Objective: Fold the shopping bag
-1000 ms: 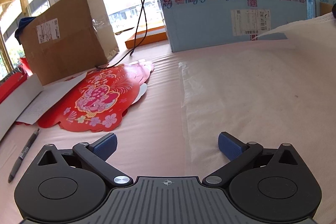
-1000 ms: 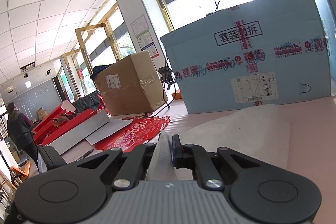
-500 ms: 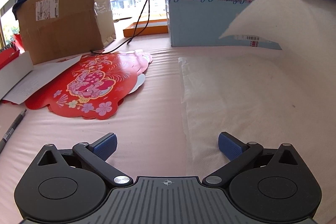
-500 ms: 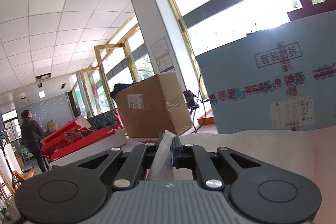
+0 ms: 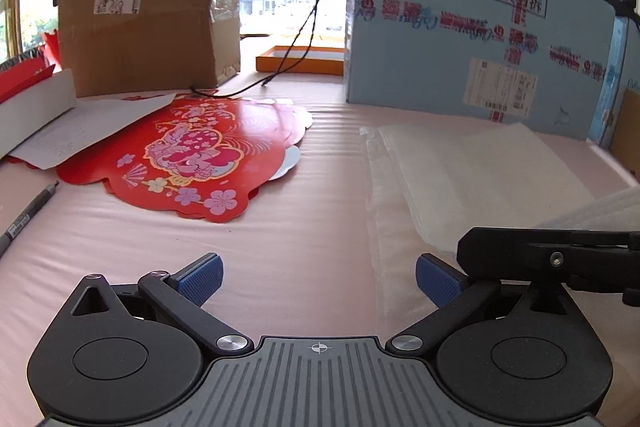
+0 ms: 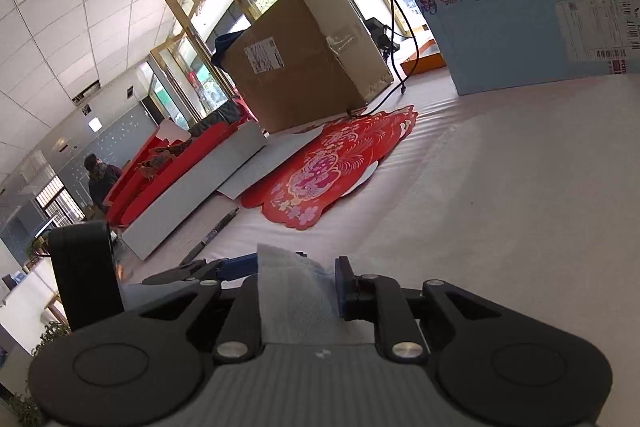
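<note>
In the right wrist view, the right gripper (image 6: pixel 298 281) is opening its jaws around a fold of the white shopping bag (image 6: pixel 294 301), which is still lying between the blue pads but no longer looks tightly pinched. This appears to be the release at the end of one fold, with the carried edge being set down on the near side. In the left wrist view, the left gripper (image 5: pixel 318 277) is hovering low over the pink table (image 5: pixel 280 239) with its fingers spread wide and nothing between them. The bag (image 5: pixel 460 167) is lying flat just beyond, thin, translucent and layered, one ply offset over another. Next, the gripper likely needs to back off cleanly without dragging the layer, then press or regrip. Farther back, a red paper decoration (image 5: pixel 192 155) is lying left of the bag, and a blue carton (image 5: pixel 472 39) is standing behind it.
</note>
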`<state>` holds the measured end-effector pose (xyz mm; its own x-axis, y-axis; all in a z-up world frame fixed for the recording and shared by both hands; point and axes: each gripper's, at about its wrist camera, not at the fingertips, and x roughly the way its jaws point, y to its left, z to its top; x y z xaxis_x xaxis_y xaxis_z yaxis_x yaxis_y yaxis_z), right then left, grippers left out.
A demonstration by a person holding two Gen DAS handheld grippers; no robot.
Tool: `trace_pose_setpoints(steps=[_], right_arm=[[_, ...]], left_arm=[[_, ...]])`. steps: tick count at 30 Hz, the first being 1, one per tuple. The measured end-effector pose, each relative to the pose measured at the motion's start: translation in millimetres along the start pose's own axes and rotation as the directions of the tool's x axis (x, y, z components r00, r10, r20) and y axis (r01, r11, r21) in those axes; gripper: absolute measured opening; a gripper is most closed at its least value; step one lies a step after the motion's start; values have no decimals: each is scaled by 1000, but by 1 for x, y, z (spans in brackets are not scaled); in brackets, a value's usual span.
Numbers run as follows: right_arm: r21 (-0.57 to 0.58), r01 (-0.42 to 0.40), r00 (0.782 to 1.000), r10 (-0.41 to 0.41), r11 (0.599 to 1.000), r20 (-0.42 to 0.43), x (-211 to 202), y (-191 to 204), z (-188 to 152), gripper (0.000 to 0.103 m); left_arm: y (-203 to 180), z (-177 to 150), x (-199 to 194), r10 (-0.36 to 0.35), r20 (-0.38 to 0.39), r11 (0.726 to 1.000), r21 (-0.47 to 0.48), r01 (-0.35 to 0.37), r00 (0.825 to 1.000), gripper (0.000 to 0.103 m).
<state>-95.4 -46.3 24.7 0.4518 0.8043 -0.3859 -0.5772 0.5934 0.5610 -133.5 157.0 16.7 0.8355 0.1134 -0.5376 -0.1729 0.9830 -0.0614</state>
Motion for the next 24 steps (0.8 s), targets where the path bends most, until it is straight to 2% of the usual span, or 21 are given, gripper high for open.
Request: trace_pose_setpoints(steps=[2, 6, 11, 14, 15, 16, 18, 21, 24], right_arm=[[-25, 1, 1000, -1, 1000, 9, -2, 4, 1, 19], [-8, -34, 997, 34, 999, -73, 14, 4, -2, 15], [-14, -27, 988, 24, 1000, -151, 30, 9, -13, 16], [-15, -33, 982, 30, 999, -186, 32, 12, -17, 20], [-18, -39, 981, 35, 999, -190, 31, 13, -18, 33], [-19, -50, 981, 45, 999, -190, 30, 15, -19, 56], [-25, -71, 983, 66, 997, -171, 24, 18, -19, 83], [-58, -77, 987, 68, 995, -144, 12, 23, -14, 84], [-41, -83, 992, 79, 996, -100, -7, 18, -5, 89]], left_arm=[[12, 1, -11, 48, 35, 999, -21, -47, 998, 103], [32, -3, -30, 148, 70, 987, -72, -143, 986, 103], [45, -7, -41, 202, 64, 976, -98, -195, 977, 103], [48, -8, -44, 212, 65, 973, -103, -205, 975, 103], [48, -8, -44, 214, 66, 973, -104, -207, 975, 103], [48, -7, -44, 214, 67, 973, -103, -206, 975, 103], [47, -8, -45, 211, 72, 974, -101, -203, 975, 103], [48, -7, -49, 203, 85, 975, -109, -194, 975, 103], [48, -11, -58, 189, 90, 977, -114, -178, 978, 103]])
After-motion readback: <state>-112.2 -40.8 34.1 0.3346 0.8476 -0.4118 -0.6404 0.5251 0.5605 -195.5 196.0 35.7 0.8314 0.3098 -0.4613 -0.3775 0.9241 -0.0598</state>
